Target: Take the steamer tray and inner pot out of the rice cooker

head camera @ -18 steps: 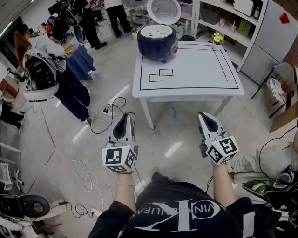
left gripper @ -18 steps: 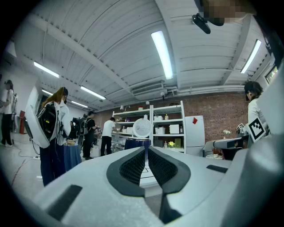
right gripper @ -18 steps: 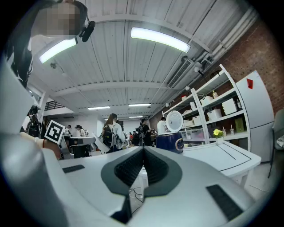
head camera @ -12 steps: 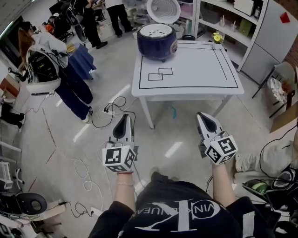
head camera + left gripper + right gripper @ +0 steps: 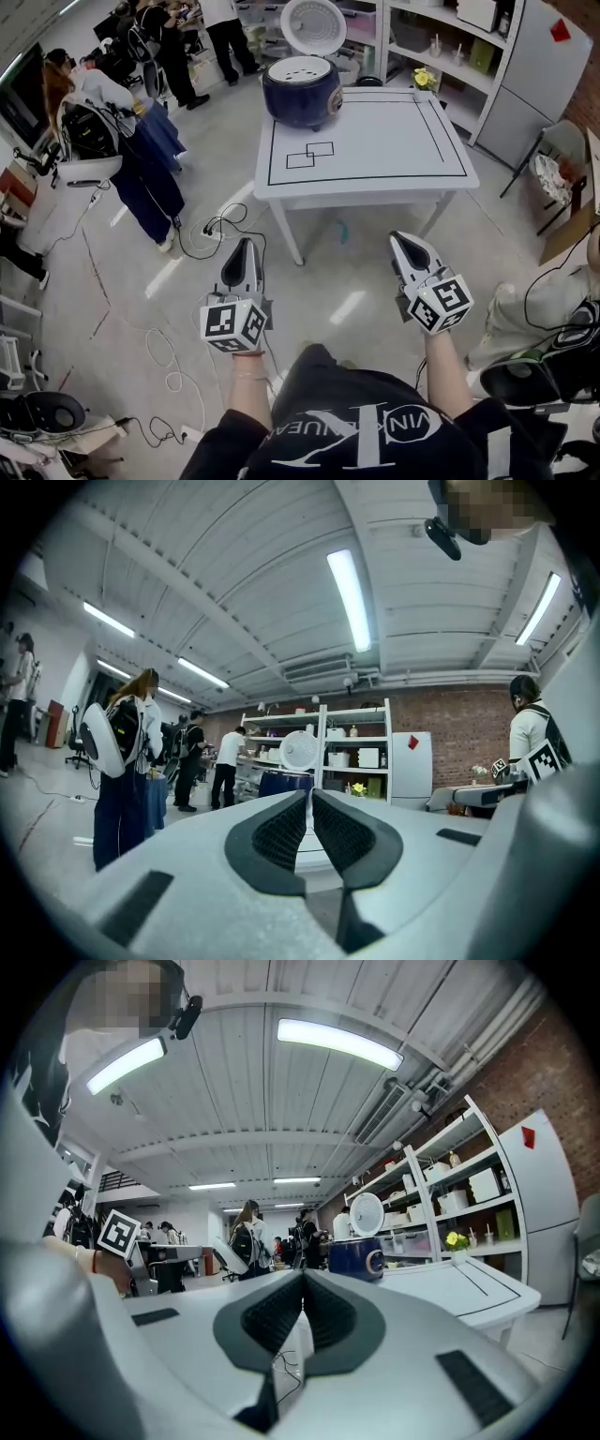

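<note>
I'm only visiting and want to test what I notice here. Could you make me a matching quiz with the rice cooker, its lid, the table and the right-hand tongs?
Things:
1. rice cooker
2. lid
3. table
4. right tongs

States:
A. shut, nothing between them
B. white, with black lines drawn on it
C. swung up, open
D. dark blue, at a far corner of the table

Pairs: 1-D, 2-C, 3-B, 4-A.

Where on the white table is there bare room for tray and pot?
Most of the white table is bare: everything in front of and right of the dark blue rice cooker. Only that far left corner is crowded.
</note>
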A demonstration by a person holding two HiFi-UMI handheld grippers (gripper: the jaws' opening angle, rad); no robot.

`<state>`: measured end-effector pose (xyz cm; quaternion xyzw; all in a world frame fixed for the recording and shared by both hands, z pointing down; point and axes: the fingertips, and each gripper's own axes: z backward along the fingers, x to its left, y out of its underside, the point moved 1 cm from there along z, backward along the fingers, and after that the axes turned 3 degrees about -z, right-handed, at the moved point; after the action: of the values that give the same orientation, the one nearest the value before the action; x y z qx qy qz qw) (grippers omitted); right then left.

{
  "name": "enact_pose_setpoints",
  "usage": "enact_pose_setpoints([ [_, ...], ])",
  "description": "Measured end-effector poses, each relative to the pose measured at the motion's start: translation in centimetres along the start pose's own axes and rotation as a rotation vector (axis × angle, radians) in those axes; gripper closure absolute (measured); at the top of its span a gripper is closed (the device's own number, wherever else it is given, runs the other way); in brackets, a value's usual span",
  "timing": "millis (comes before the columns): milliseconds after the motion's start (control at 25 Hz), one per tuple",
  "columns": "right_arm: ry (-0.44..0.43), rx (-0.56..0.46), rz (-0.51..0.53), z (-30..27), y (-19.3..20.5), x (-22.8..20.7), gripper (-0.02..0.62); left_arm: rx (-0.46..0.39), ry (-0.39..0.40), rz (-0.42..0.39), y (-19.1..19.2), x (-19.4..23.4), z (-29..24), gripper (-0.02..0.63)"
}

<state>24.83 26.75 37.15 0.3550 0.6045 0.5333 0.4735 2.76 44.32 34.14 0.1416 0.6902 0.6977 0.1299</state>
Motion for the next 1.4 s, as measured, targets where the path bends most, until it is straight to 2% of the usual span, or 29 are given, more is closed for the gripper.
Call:
enact_pose_setpoints([
  [80,0.0,0.002,0.005,0.5,0.0,-0.2,0.596,-0.009,0.009,0.0,-0.2,-0.7,0.1,0.579],
  [160,-0.004,-0.005,-0.008,0.8,-0.3,-0.4,0.506,-0.012,0.024,0.003,-0.4,-1.3,0.0,0.55],
  [240,-0.003,-0.019,-0.027,1.2,-0.7,-0.7,0.495,-0.011,0.029,0.002,-0.6,-1.7,0.1,0.491],
  [400,-0.005,-0.027,-0.046,1.6,-0.9,-1.1,0.462,-0.005,0.013,-0.001,-0.4,-1.4,0.4,0.486],
  [560,0.005,-0.02,-0.053,1.7,-0.5,-2.3,0.459,0.006,0.012,0.022,0.2,-1.0,-1.0,0.486],
  [800,0.033,-0.033,-0.073,-0.4,-0.4,-5.1,0.456,-0.002,0.05,0.018,0.5,-1.1,-5.3,0.486],
  [1120,0.059,-0.009,-0.05,-6.9,-0.4,-8.4,0.456,-0.004,0.1,0.054,1.3,1.5,-13.7,0.486],
  [1400,0.091,0.002,-0.085,-14.2,-0.2,-11.0,0.456,0.03,0.138,0.03,1.4,4.9,-21.3,0.486],
])
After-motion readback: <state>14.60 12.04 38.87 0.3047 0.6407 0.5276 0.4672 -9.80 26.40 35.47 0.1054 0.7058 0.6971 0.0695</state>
